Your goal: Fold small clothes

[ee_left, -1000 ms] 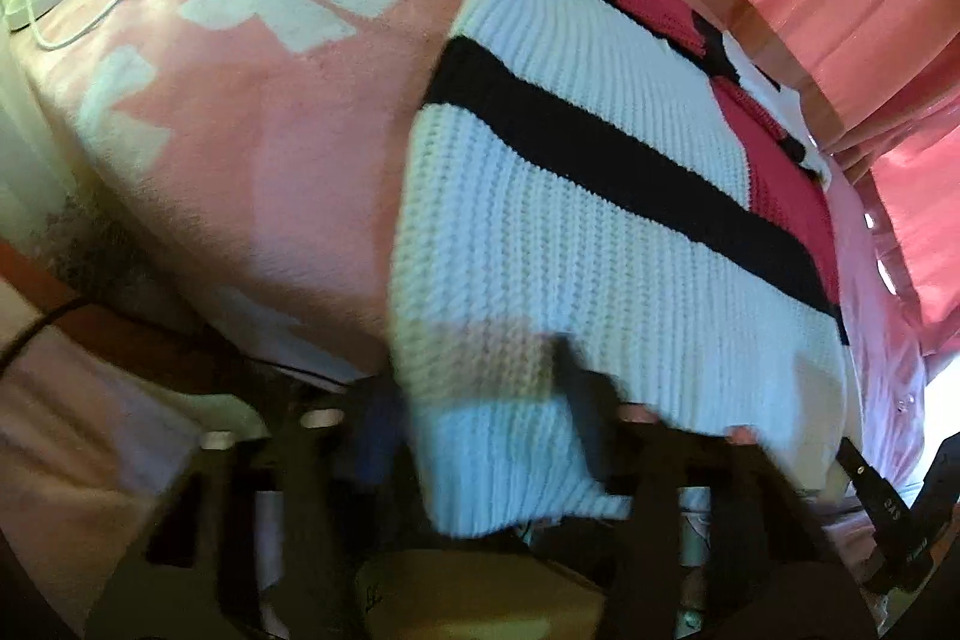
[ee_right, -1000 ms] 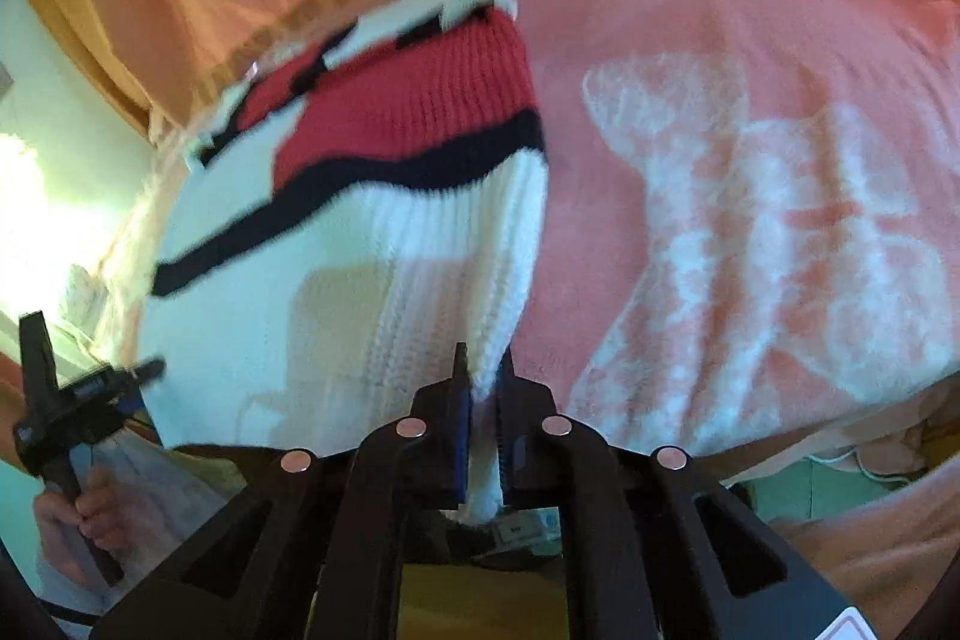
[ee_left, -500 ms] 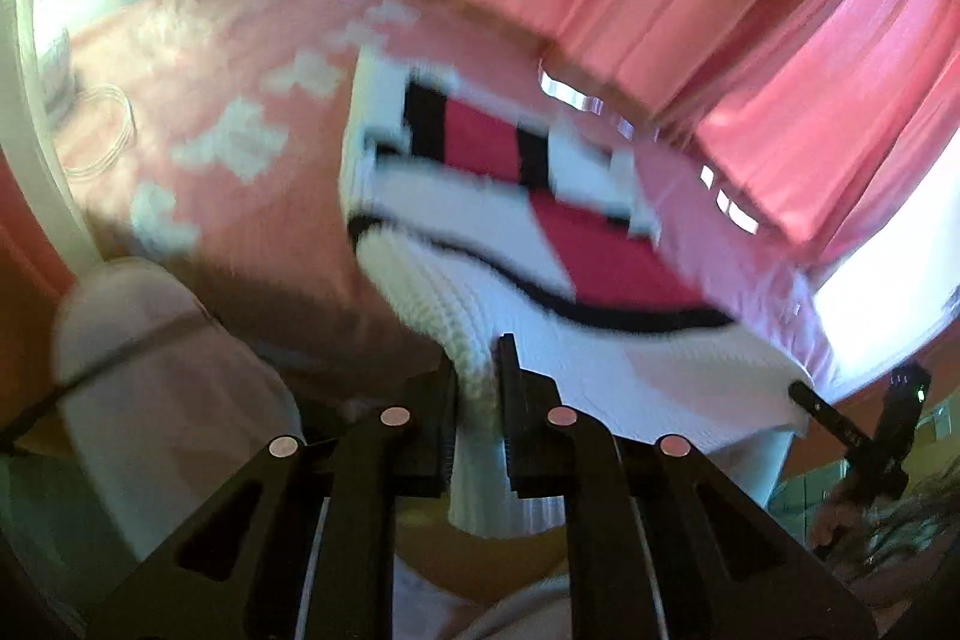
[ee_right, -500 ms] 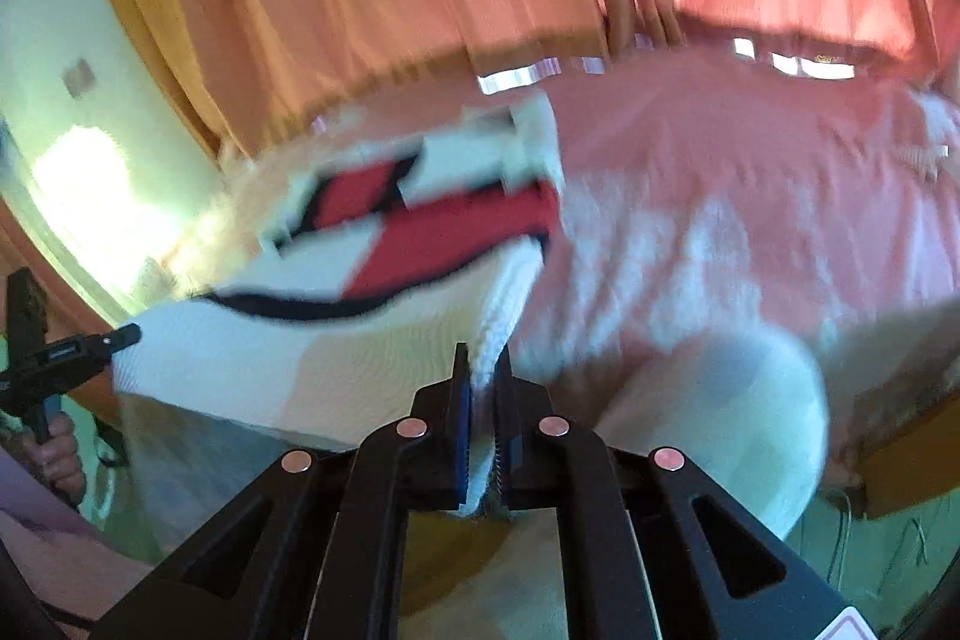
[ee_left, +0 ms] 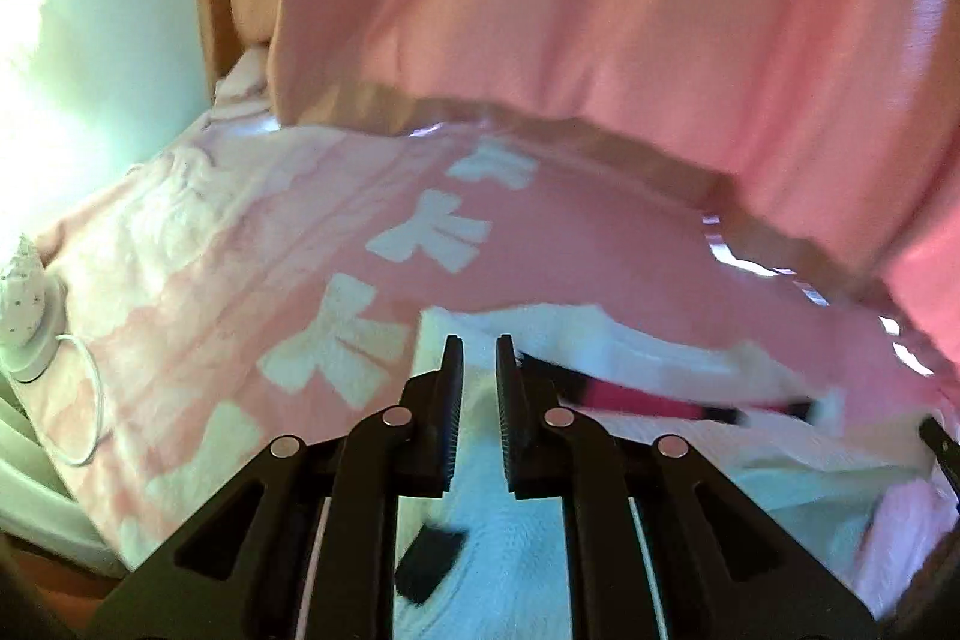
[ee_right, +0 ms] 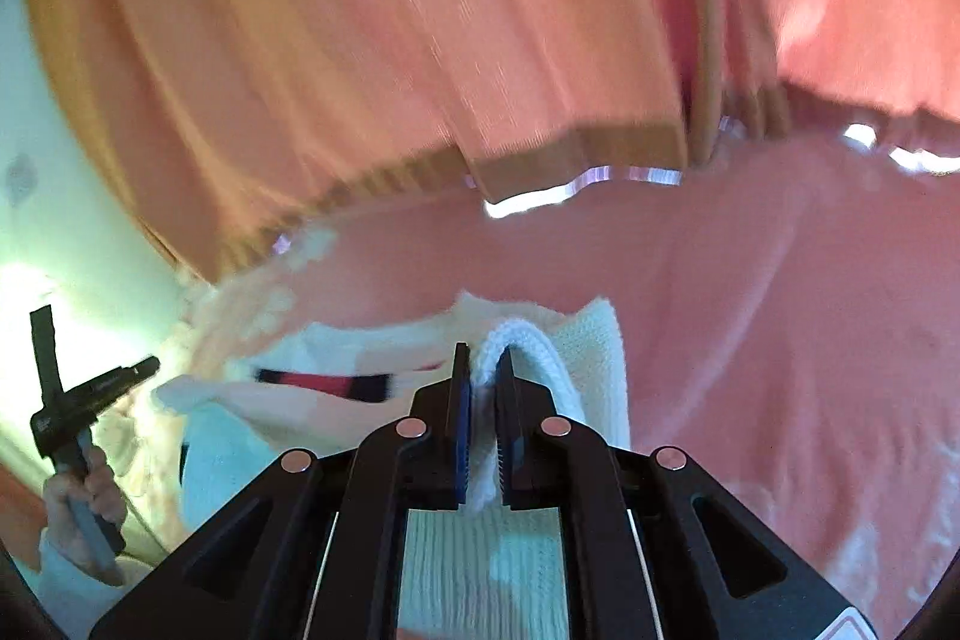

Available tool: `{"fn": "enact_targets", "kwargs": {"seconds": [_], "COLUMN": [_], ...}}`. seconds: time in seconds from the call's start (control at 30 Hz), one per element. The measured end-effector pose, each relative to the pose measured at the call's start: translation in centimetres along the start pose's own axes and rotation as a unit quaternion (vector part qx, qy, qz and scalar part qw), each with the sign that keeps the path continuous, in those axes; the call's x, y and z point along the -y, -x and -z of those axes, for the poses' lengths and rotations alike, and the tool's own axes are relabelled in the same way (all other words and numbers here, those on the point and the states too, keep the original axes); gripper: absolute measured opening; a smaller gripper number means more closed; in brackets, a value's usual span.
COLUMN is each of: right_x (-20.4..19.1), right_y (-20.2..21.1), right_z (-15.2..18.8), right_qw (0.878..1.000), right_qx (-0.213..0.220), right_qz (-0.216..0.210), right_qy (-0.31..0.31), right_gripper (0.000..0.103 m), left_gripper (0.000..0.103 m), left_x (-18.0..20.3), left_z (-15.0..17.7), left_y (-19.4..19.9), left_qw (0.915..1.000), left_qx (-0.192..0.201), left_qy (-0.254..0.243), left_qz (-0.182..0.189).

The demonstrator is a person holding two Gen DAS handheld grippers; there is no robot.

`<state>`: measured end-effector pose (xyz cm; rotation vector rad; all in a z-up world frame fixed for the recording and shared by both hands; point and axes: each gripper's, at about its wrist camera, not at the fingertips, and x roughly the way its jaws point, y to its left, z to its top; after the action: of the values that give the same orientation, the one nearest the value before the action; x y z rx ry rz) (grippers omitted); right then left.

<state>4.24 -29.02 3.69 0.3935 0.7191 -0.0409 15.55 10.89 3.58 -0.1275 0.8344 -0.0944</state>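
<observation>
Both grippers — left gripper (ee_left: 479, 388), right gripper (ee_right: 482, 400) — clamped (jaws nearly together), angled downward.

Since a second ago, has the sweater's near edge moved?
Yes. The sweater edge pinched in the right gripper has travelled toward the curtain, folding over the striped far part.

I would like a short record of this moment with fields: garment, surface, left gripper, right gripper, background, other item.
garment: white knitted sweater with black and red stripes, folded over on itself
surface: pink blanket with white bow pattern, on a bed
left gripper: shut on the sweater edge
right gripper: shut on a white knit fold
background: pink curtain behind the bed
other item: white device with cable at the blanket's left edge
</observation>
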Motion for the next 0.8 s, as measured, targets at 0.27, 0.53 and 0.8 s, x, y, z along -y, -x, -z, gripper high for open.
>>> {"fn": "enact_targets", "kwargs": {"seconds": [0.27,0.53,0.8], "right_x": [2.3,2.3,1.9], "right_y": [-5.5,-5.1,-7.7], "right_z": [-0.3,0.7,2.4], "right_qw": [0.999,0.997,0.994], "right_qx": [-0.010,-0.032,-0.070], "right_qz": [0.034,0.070,0.075], "right_qy": [-0.038,0.001,0.047], "right_gripper": [0.059,0.073,0.008], "left_gripper": [0.048,0.073,0.008], "left_x": [-1.2,1.8,3.1], "left_z": [0.3,1.4,2.2], "left_y": [-5.1,-7.0,-6.9], "left_qw": [0.9983,0.9949,0.9916], "left_qx": [-0.051,-0.067,-0.081], "left_qy": [0.011,-0.055,-0.078], "left_qz": [0.026,0.052,0.063]}}
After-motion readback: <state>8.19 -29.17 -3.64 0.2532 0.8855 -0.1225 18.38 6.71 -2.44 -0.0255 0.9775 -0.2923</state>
